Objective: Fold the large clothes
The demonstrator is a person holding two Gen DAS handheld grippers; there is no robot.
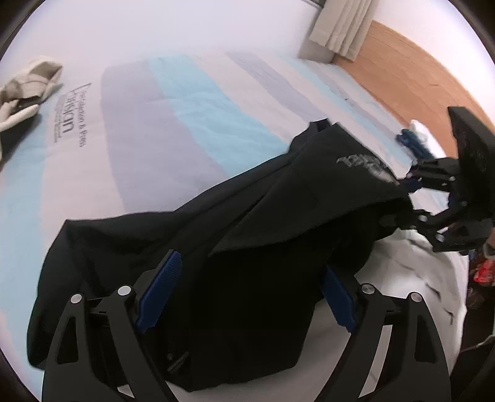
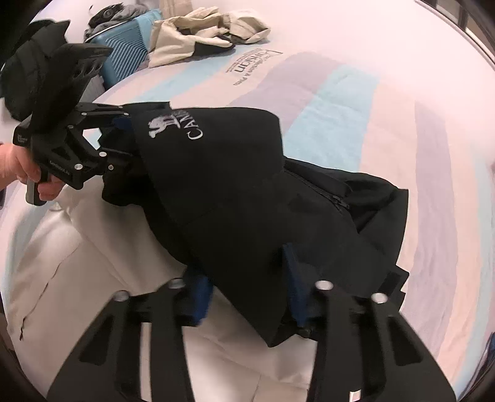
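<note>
A large black jacket [image 1: 247, 235] with a white chest logo lies bunched on the striped bed cover [image 1: 173, 123]. My left gripper [image 1: 247, 290] has its blue pads wide apart with jacket cloth between and over them. In the right wrist view the jacket [image 2: 247, 191] stretches from my right gripper [image 2: 247, 287], whose blue pads stand apart around a fold of cloth, to the left gripper [image 2: 120, 139]. The right gripper also shows in the left wrist view [image 1: 414, 198] at the jacket's logo end. Cloth hides the fingertips.
A white garment [image 2: 92, 263] lies under the jacket near me. A beige garment [image 2: 204, 31] is heaped at the far side of the bed. A blue suitcase [image 2: 123, 55] stands beside the bed. Wooden floor [image 1: 402, 74] and a curtain [image 1: 340, 27] lie beyond.
</note>
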